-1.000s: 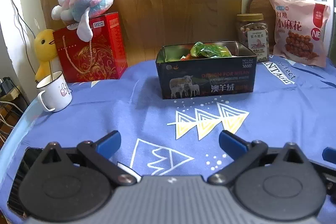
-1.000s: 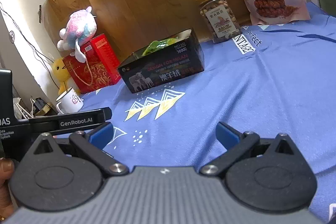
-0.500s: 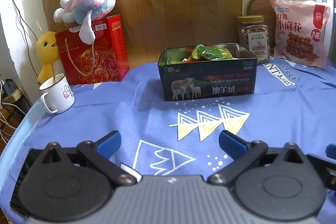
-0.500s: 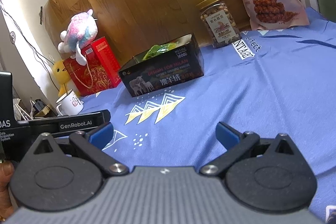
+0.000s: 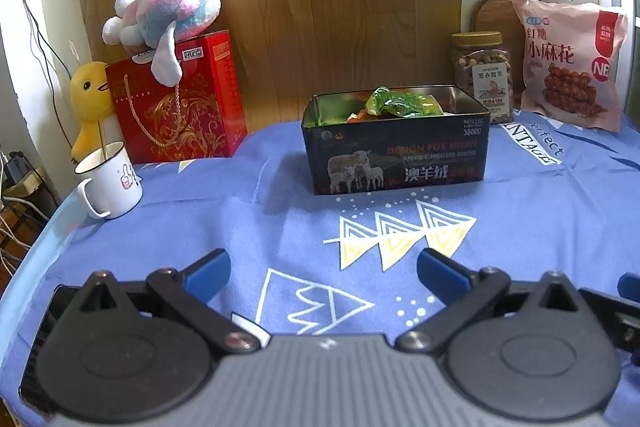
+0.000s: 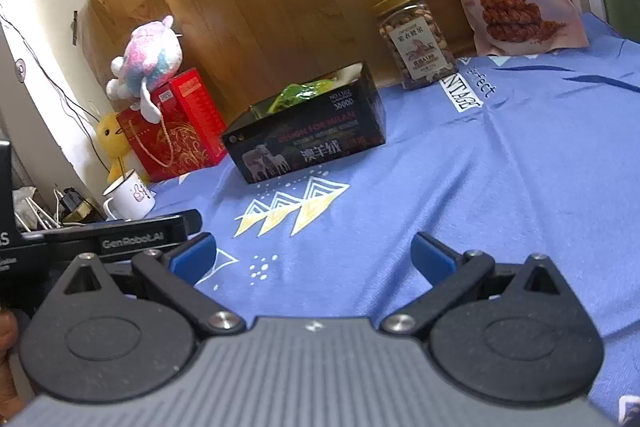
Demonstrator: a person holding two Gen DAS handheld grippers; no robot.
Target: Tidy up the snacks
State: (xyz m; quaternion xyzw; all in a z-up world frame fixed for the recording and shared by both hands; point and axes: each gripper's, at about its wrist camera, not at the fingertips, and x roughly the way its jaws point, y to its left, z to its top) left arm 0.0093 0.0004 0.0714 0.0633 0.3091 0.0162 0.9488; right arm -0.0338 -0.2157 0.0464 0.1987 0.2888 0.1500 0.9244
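Both grippers, left [image 5: 322,273] and right [image 6: 312,257], are spread wide with nothing in them, low over the blue cloth [image 5: 540,219]. The tin [image 5: 396,151] sits mid-table with packets [image 5: 396,103] already inside; the jar [image 5: 482,75] and pink bag [image 5: 568,63] wait at the back wall. I'd guess the jar's rigid, slick and heavyish, so grab its body; the bag's crinkly, pinch the top seam. The tin's wall hides most of its contents.
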